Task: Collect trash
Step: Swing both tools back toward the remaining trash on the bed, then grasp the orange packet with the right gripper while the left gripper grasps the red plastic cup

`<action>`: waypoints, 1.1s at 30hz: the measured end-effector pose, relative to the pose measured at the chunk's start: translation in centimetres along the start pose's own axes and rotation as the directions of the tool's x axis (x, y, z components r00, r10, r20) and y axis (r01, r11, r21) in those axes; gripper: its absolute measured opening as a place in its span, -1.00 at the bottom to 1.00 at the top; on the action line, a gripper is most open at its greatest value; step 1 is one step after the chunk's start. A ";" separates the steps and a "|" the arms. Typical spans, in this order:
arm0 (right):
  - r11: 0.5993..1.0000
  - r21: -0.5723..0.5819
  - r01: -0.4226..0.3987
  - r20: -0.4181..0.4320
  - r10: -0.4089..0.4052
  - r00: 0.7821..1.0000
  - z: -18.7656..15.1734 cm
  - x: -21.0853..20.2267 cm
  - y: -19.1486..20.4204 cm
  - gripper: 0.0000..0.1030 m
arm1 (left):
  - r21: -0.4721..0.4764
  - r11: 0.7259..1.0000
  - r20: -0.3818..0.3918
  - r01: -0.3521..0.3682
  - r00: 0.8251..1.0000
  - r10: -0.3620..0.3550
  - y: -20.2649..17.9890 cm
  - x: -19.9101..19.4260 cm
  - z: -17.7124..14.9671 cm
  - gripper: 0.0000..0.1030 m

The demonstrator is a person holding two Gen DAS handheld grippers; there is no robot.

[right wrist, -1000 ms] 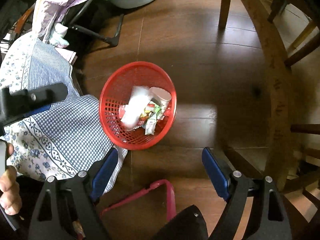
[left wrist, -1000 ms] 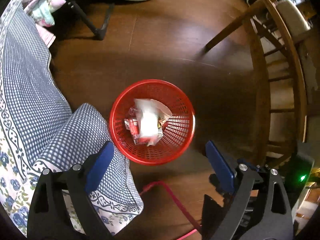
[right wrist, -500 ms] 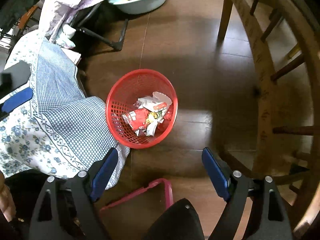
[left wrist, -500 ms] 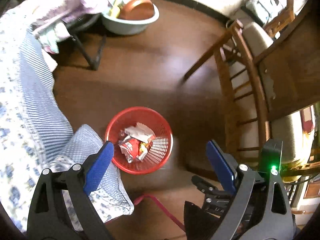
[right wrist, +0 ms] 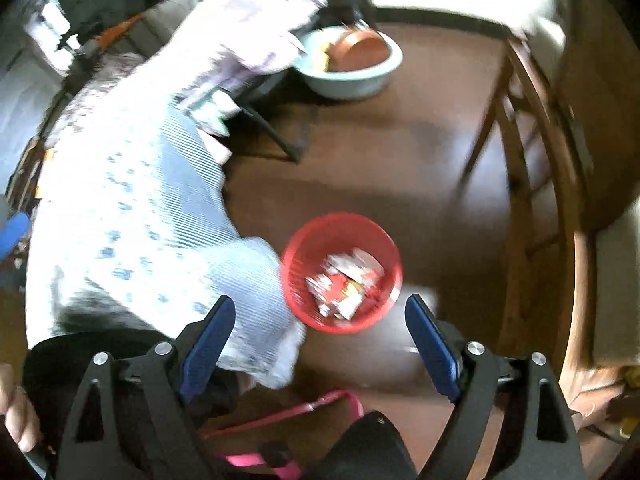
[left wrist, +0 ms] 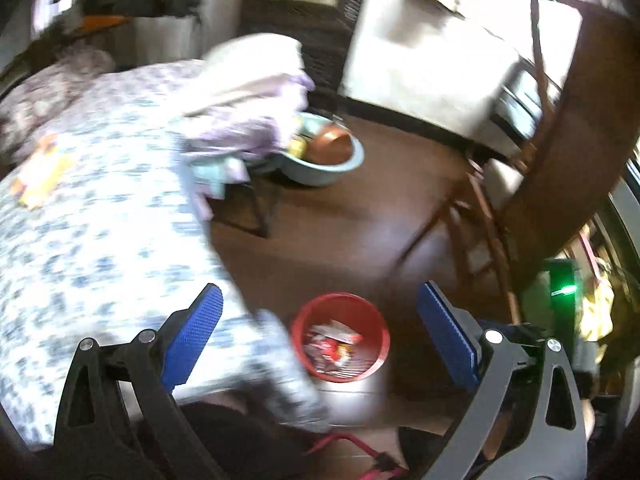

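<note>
Left gripper point(left wrist: 320, 328) was wide open, nothing between the pads. Red basket point(left wrist: 376, 322) sat on the wood floor point(left wrist: 360, 224) holding wrappers point(left wrist: 332, 340), beside the blue-patterned cloth point(left wrist: 100, 220). Frame blurred.

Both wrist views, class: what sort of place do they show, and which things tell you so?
Most likely a room in a home, perhaps a bedroom or living room. A patterned bedspread drapes a bed or sofa, a wooden chair stands on the dark wood floor, and a red basket holds wrappers.
</note>
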State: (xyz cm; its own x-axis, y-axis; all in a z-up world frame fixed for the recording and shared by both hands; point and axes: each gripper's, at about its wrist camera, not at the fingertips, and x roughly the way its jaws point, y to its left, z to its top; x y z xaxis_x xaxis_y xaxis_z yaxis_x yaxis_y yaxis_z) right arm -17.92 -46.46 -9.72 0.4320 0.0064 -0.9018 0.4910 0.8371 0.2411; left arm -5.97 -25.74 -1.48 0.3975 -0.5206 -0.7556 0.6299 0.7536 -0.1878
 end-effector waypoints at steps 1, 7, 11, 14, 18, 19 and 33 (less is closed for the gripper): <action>1.000 -0.018 -0.008 0.011 0.008 1.000 0.3 -0.3 1.0 0.67 | -0.020 0.999 0.015 -0.025 1.000 0.025 1.3 -0.8 -0.1 0.83; 0.978 -0.186 -0.098 0.063 0.112 0.992 3.0 -2.2 10.9 0.72 | -0.214 0.960 0.075 -0.183 0.976 0.203 12.3 -4.9 -0.6 0.83; 0.946 -0.286 -0.151 0.068 0.177 0.982 4.5 -1.9 17.8 0.73 | -0.343 0.906 0.110 -0.247 0.948 0.300 19.3 -7.6 0.2 0.83; 0.916 -0.354 -0.188 0.081 0.231 0.970 5.5 -1.3 23.3 0.74 | -0.406 0.849 0.126 -0.337 0.900 0.418 23.7 -9.4 2.0 0.83; 0.882 -0.433 -0.185 0.113 0.256 0.960 5.7 0.2 30.0 0.74 | -0.514 0.747 0.113 -0.422 0.830 0.546 29.2 -10.9 4.0 0.83; 0.872 -0.454 -0.182 0.111 0.258 0.960 5.5 0.8 31.6 0.74 | -0.533 0.735 0.115 -0.420 0.825 0.554 30.4 -11.2 4.0 0.83; 0.835 -0.509 -0.209 0.059 0.276 0.959 7.7 6.9 42.4 0.74 | -0.707 0.606 0.068 -0.364 0.818 0.571 37.2 -12.9 0.5 0.83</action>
State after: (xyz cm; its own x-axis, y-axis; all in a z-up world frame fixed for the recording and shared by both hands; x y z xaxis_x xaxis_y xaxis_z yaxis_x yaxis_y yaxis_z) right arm 11.68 -15.15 -2.94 0.5950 0.2050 -0.7771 -0.0657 0.9761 0.2072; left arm 12.63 8.83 1.58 0.7304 -0.0229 -0.6826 -0.2350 0.9300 -0.2827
